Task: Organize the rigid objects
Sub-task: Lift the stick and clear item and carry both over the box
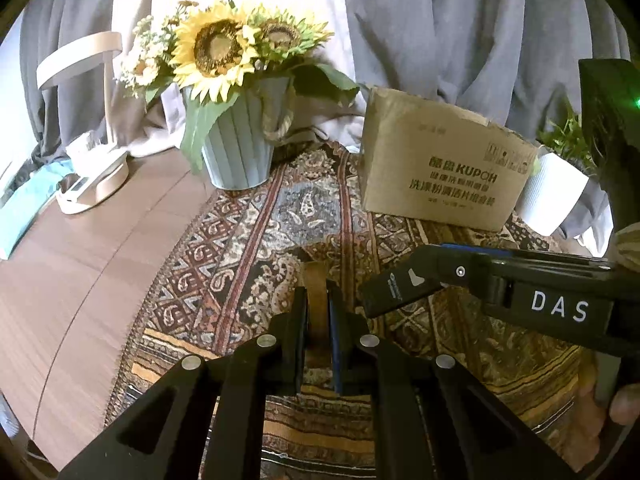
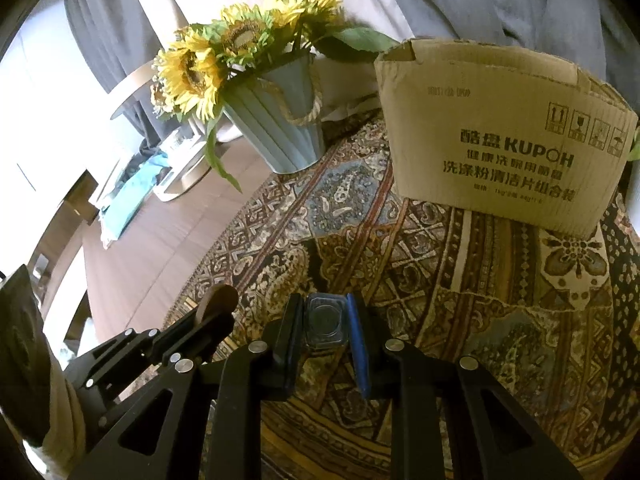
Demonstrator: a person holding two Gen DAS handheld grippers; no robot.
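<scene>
A: My left claw (image 1: 318, 332) is pinched on a flat wooden piece (image 1: 316, 300), which stands upright between the pads. My right claw (image 2: 326, 326) is clamped on a small clear box (image 2: 324, 322). Both are held over the patterned cloth (image 1: 256, 240).

B: Progress?

A: Two items are picked up and neither is put away yet. I'd guess they go in the cardboard box (image 2: 504, 148) at the far side of the cloth. Its top is open, but I can't see inside, so I can't tell what's already in there. Call it the carry step, drop-off still to do.

B: Anything else around?

A: A bucket of sunflowers (image 1: 240, 144) stands left of the box, close by. A white desk lamp (image 1: 92, 160) is on the bare table (image 1: 80, 280) further left, and a small white plant pot (image 1: 556, 196) sits just right of the box. Grey curtains (image 1: 460, 32) hang behind.

B: Obstacles?

A: The path across the cloth to the box looks free. The main risk is my two claws being close together, so they could bump on the way in. The sunflower leaves also hang near the box's left edge.
</scene>
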